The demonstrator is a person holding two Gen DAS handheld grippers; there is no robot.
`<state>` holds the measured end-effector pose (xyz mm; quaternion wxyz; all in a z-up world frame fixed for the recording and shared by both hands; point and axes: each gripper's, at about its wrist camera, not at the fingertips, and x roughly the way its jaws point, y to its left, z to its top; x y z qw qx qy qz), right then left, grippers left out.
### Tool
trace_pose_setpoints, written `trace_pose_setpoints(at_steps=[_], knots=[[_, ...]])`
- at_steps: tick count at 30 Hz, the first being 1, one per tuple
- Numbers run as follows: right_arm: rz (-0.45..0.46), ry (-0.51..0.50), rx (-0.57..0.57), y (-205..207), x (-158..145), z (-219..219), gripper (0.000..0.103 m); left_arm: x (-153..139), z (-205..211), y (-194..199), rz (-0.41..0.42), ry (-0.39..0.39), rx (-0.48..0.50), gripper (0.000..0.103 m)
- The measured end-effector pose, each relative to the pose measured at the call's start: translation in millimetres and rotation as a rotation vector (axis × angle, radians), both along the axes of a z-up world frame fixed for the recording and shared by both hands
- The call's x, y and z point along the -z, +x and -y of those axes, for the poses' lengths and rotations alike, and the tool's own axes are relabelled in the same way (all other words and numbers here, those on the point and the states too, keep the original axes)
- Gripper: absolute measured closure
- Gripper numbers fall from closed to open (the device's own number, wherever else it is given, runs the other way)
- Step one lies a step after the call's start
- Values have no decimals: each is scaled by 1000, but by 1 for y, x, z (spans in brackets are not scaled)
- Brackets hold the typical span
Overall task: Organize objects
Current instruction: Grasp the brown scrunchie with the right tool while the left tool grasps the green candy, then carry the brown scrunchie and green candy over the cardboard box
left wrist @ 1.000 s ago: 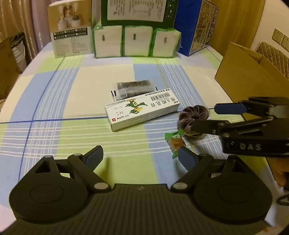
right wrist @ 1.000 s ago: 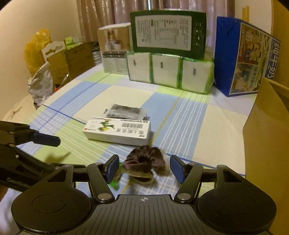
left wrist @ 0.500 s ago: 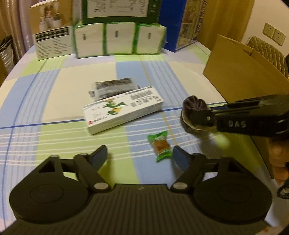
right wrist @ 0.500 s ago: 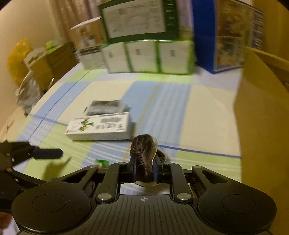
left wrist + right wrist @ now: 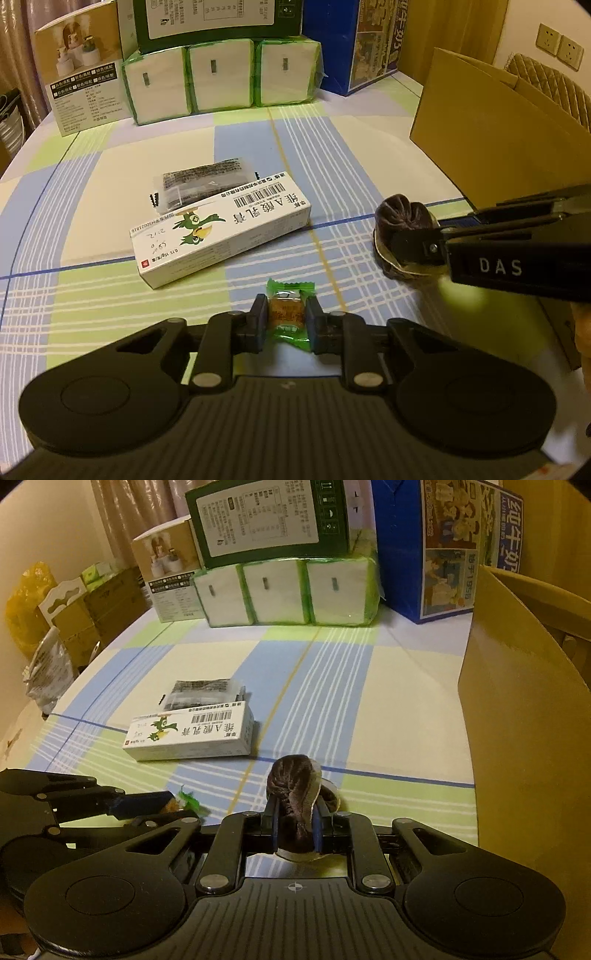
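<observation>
While the left tool pinches the candy low on the tabletop and the right tool clamps the scrunchie — slick wrapper could slip on lift.

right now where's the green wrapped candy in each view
Left wrist: green wrapped candy low centre, pinched between the left gripper fingers.
Right wrist: only a green scrap at lower left, beside the left gripper.
Shared landmark: white medicine box.
</observation>
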<state>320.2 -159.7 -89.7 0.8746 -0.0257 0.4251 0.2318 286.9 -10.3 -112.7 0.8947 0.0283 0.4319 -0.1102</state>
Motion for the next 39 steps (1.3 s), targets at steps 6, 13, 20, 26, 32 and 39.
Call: trace_pose_setpoints(at_steps=[6,13,20,26,32,39], knots=[[1,8,6,-4,-2,0,89,-3,-1,-4,-13,19,-21,87],[-1,11,13,-26,-9,0,89,-16,-6,-22,3,25,-37,87],[7,41,52,-62,-24,12,89,-41,-6,-46,32,25,-42,87],[5,70,62,-97,-37,16,89,-59,-16,-80,15,-33,-94,87],[-11,86,90,-129,-52,27,89,-78,-15,-114,4,-66,-123,87],[15,90,90,-162,-78,34,89,-102,-7,-148,16,-58,-142,87]])
